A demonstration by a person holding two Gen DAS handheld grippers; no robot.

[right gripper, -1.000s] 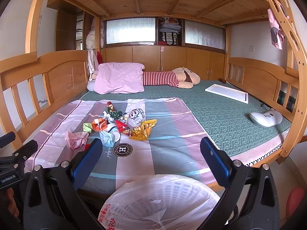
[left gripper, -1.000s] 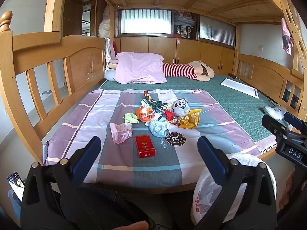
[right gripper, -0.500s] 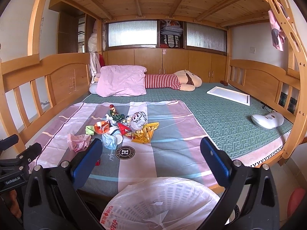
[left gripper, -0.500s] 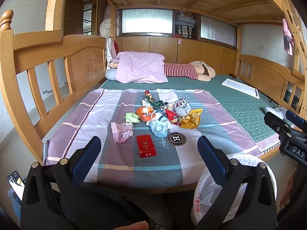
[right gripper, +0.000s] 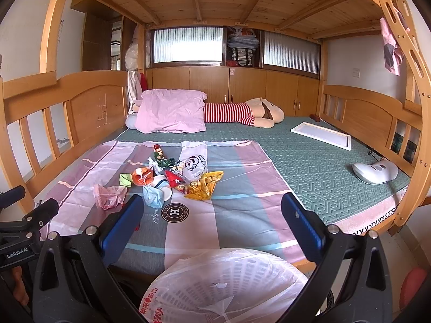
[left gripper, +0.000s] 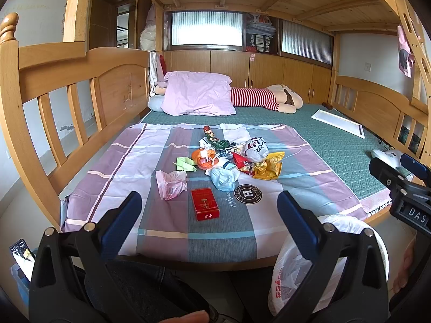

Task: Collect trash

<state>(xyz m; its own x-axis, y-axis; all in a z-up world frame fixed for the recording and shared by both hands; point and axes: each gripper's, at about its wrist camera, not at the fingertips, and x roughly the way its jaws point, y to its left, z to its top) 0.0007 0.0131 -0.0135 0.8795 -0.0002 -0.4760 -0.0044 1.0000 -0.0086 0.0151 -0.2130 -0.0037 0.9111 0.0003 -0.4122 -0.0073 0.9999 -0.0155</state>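
Fingers (left gripper: 126, 215) of the left gripper (left gripper: 208, 210) and the right gripper (right gripper: 212, 212) were spread wide, empty, short of the trash pile (left gripper: 229, 158) on the bed (left gripper: 336, 148).

The white plastic-lined waste basket (right gripper: 226, 288) is cut off by the lower edge of the right wrist view, and in the left wrist view the left gripper's right finger (left gripper: 299, 228) covers part of it. The flat red box (left gripper: 205, 207) near the front edge of the bed has gold print too small to read; in the right wrist view only a red sliver of it shows beside a blue finger pad (right gripper: 122, 227). The heap of crumpled wrappers (left gripper: 234, 158) overlaps itself — single pieces underneath cannot be told. The striped stuffed doll (left gripper: 266, 98) is half hidden by the pink pillow (left gripper: 198, 97).
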